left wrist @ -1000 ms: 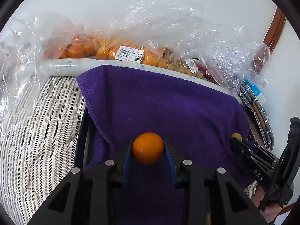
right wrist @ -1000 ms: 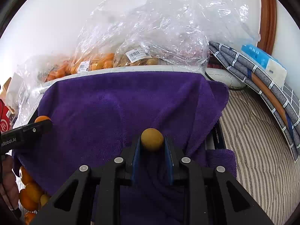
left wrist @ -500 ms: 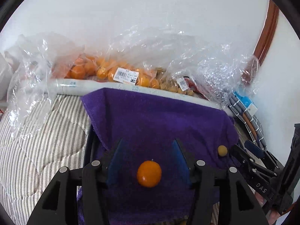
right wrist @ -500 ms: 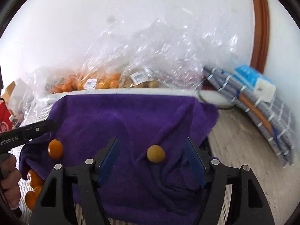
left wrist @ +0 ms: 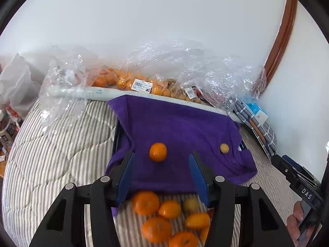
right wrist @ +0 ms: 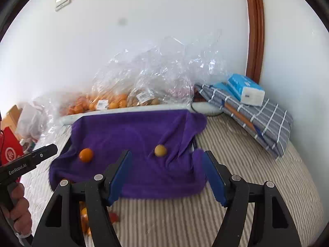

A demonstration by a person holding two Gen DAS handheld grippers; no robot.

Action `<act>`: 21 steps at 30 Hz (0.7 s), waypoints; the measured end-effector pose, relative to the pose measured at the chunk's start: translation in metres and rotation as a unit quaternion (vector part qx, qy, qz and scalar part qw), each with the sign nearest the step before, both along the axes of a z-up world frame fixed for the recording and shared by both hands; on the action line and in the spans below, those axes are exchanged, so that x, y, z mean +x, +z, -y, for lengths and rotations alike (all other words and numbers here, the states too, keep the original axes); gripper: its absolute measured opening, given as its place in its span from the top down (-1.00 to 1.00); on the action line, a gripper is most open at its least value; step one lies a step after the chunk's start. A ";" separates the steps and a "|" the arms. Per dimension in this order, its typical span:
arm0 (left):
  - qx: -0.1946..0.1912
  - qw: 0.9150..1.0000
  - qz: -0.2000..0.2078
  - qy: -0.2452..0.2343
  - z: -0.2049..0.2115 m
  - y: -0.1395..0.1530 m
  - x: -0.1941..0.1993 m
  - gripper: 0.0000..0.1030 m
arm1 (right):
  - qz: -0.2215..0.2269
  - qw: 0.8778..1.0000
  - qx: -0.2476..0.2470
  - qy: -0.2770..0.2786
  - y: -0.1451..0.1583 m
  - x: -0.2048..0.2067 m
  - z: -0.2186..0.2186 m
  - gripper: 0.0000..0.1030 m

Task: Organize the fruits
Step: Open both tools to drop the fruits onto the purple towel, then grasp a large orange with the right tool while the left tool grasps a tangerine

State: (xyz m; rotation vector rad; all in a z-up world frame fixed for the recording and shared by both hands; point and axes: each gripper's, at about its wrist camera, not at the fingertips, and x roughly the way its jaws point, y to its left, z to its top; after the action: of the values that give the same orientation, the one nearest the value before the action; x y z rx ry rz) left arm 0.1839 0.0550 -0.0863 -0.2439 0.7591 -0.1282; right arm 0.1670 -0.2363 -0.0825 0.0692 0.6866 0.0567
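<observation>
A round, glossy orange fruit (left wrist: pixel 158 152) is being seen resting on the soft, rumpled purple towel (left wrist: pixel 181 127), just beyond the spread blue pads of the left hand-held gripper (left wrist: pixel 161 175), whose jaws are being held wide apart with nothing between them. A smaller, duller yellow-brown fruit (left wrist: pixel 224 148) is lying well to the right on the same towel, near a fold. From the other side, the right hand-held gripper (right wrist: pixel 167 177) is likewise being held wide open and empty, tilted down toward the towel's near edge, with the yellow-brown fruit just beyond its pads. A loose heap of smooth orange and yellow fruits (left wrist: pixel 164 216) is being shown on the striped, quilted bedcover (left wrist: pixel 61 154) below the left hand-held gripper, against the towel's near hem. Crinkled clear plastic bags (right wrist: pixel 148 82) holding more fruit are lined up along the far wall. A checked grey cloth bundle (right wrist: pixel 257 113) with a blue tissue pack (right wrist: pixel 244 88) on top is lying at the far right.
</observation>
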 end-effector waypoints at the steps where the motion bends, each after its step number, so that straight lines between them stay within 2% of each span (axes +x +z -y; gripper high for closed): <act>1: 0.005 1.000 -0.001 0.003 -0.003 0.002 -0.010 0.00 | -0.006 1.000 0.006 0.006 0.000 -0.007 -0.001 -0.37; 4: 0.012 1.000 0.000 0.012 -0.013 0.002 -0.034 0.00 | -0.020 1.000 0.007 0.020 -0.004 -0.026 -0.008 -0.37; 7: -0.006 1.000 -0.009 0.019 -0.023 -0.003 -0.051 0.00 | -0.022 0.999 -0.003 0.032 -0.014 -0.045 -0.018 -0.36; 9: -0.010 0.999 -0.021 0.025 -0.030 -0.009 -0.059 0.00 | -0.037 0.999 -0.001 0.040 -0.026 -0.052 -0.025 -0.28; 11: -0.009 0.999 -0.027 0.029 -0.036 -0.015 -0.069 0.00 | -0.052 0.997 0.014 0.054 -0.037 -0.058 -0.032 -0.10; 14: -0.004 0.999 -0.034 0.034 -0.041 -0.024 -0.080 0.00 | -0.064 0.994 0.029 0.082 -0.049 -0.069 -0.046 -0.04; 21: 0.002 0.997 -0.055 0.047 -0.056 -0.044 -0.100 -0.01 | -0.078 0.988 0.020 0.130 -0.080 -0.077 -0.084 0.00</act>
State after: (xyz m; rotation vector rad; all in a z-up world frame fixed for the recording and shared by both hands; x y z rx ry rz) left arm 0.0837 0.1113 -0.1301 -0.2841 0.8564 -0.0235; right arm 0.0895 -0.1519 -0.1621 0.0233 0.8483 0.3184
